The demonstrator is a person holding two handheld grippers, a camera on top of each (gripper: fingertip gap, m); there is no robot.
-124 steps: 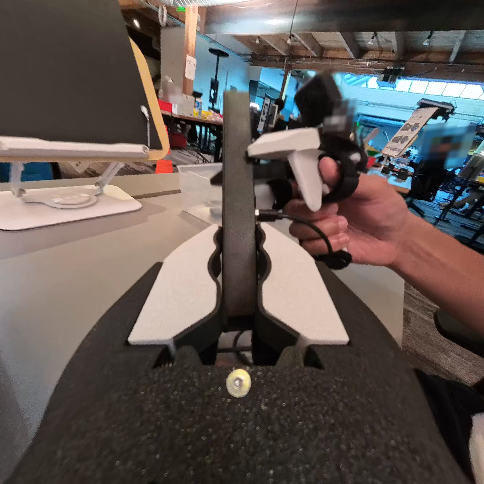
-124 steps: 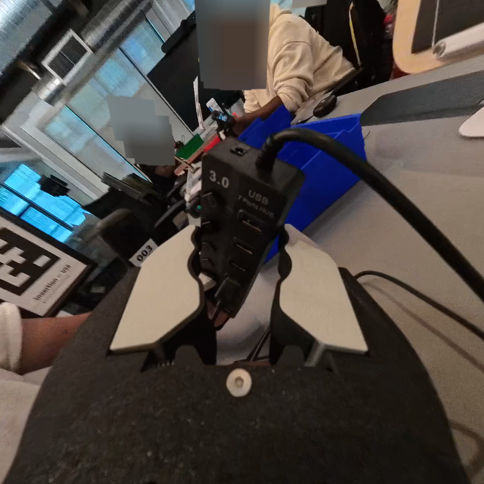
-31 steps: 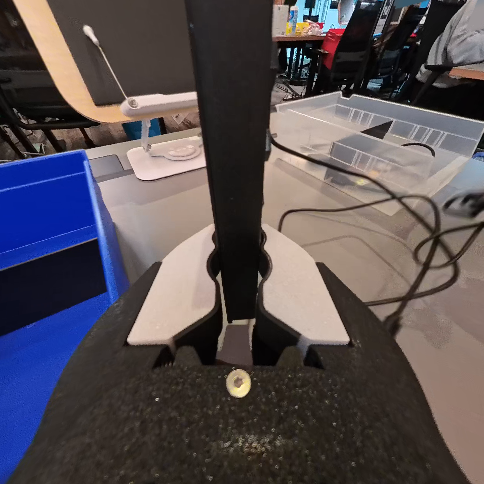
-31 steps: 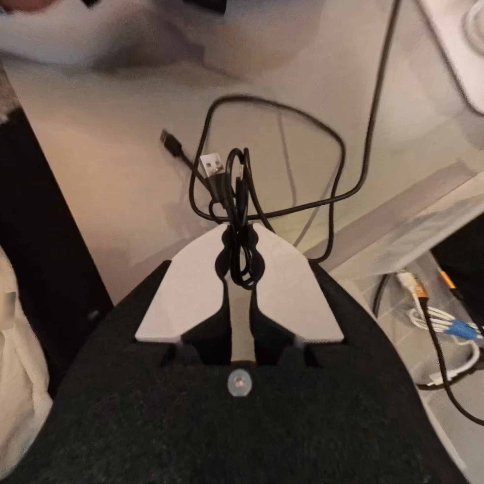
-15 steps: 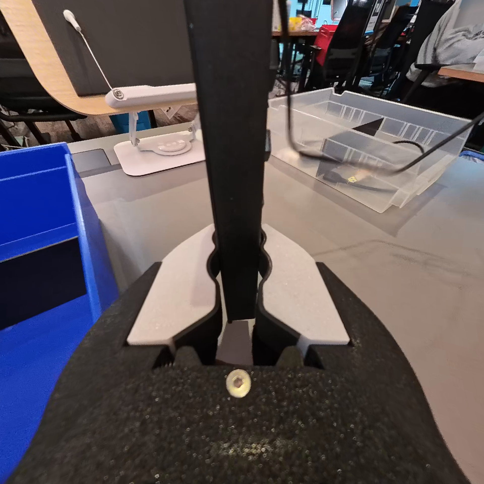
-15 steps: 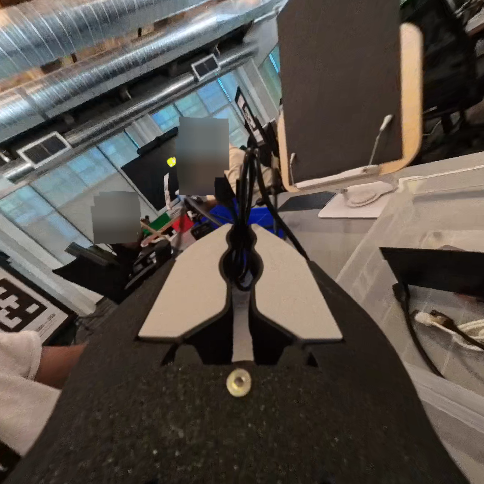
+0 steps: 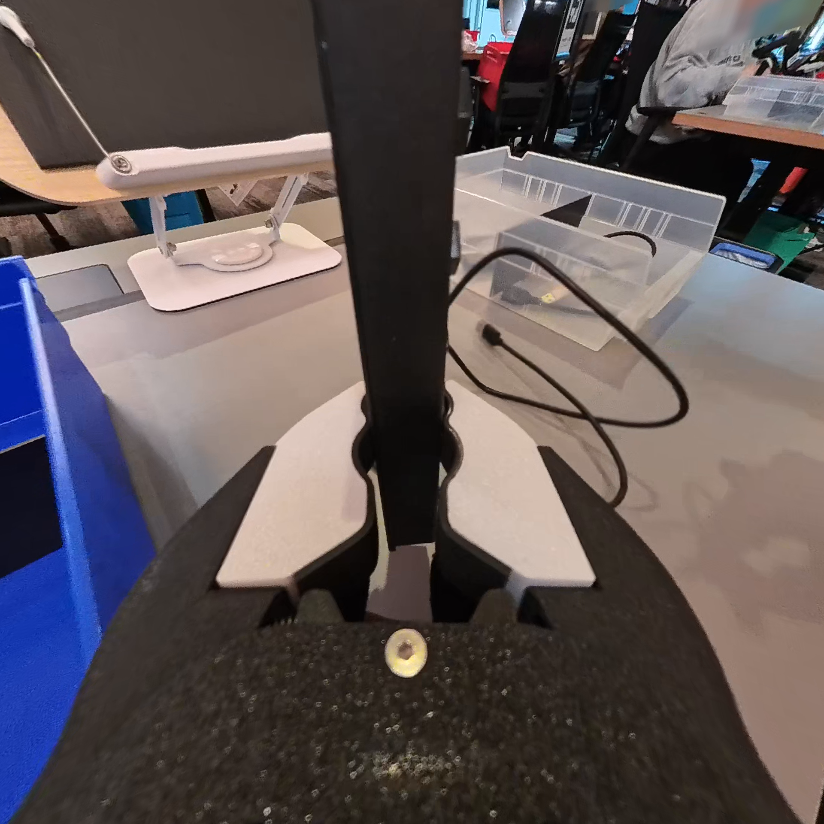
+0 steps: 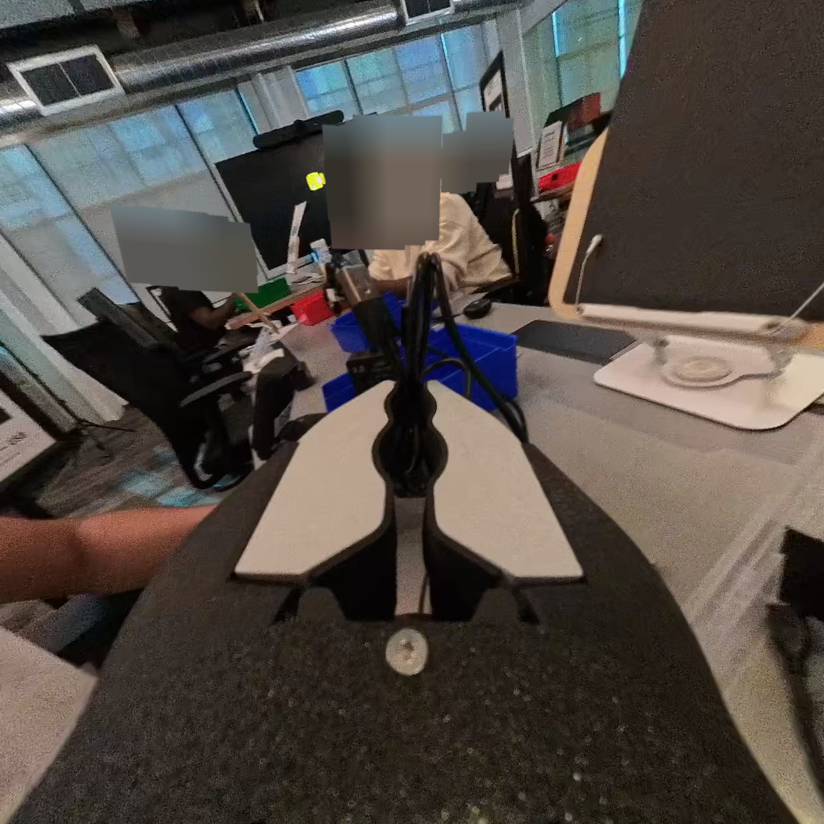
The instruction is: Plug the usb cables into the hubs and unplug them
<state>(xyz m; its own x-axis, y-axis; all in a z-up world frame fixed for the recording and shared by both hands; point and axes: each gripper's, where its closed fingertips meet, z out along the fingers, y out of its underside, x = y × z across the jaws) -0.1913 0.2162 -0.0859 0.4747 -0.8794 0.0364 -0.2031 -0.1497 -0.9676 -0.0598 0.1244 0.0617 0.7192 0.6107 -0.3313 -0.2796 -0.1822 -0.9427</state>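
Hub (image 7: pixel 392 223) in left jaws, cable (image 8: pixel 417 339) in right; blue bin (image 7: pixel 53 446) beside.

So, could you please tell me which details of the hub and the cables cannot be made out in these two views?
- Left wrist view: the tall black hub is cut off by the top edge, and its port face is turned away.
- Right wrist view: the bundled black cable hides its plugs between the jaws; motion blur smears it.
- Left wrist view: where the loose thin black cable ends is hidden behind the hub.
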